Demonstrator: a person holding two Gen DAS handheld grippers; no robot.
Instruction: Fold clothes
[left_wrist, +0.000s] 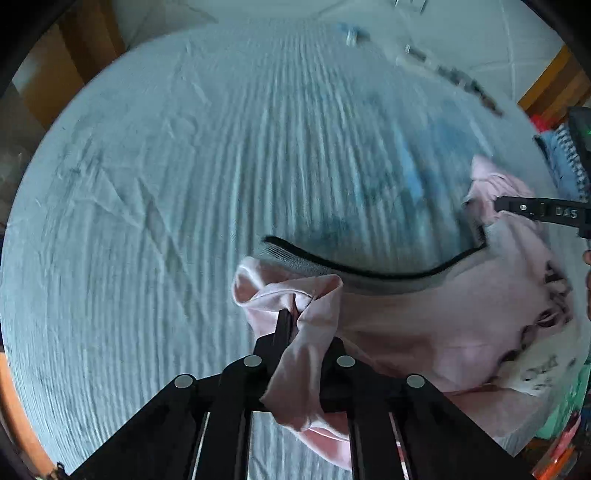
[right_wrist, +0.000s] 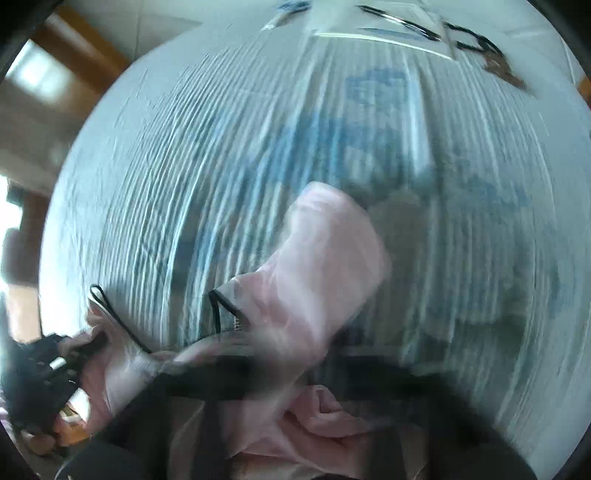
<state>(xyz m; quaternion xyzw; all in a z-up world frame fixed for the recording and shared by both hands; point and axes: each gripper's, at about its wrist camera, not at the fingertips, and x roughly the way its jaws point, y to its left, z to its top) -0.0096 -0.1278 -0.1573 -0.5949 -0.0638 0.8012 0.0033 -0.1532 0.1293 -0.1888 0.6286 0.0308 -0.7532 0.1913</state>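
Now both claws are pinched shut on the pink top (left_wrist: 424, 325): left gripper (left_wrist: 291, 317) at lower centre, right gripper (right_wrist: 295, 369) blurred; I'd lift evenly, keeping the hem taut over the bed (left_wrist: 147, 184).

You are working over a bed (left_wrist: 155, 192) covered in a pale blue-grey ribbed sheet with creases and a faint blue print. A pink garment (left_wrist: 424, 325) with a black-edged grey band lies on the near right part. Small blurred items (left_wrist: 461, 79) sit at the far right edge, too smeared to identify. A spiral notebook (left_wrist: 561, 158) lies right.
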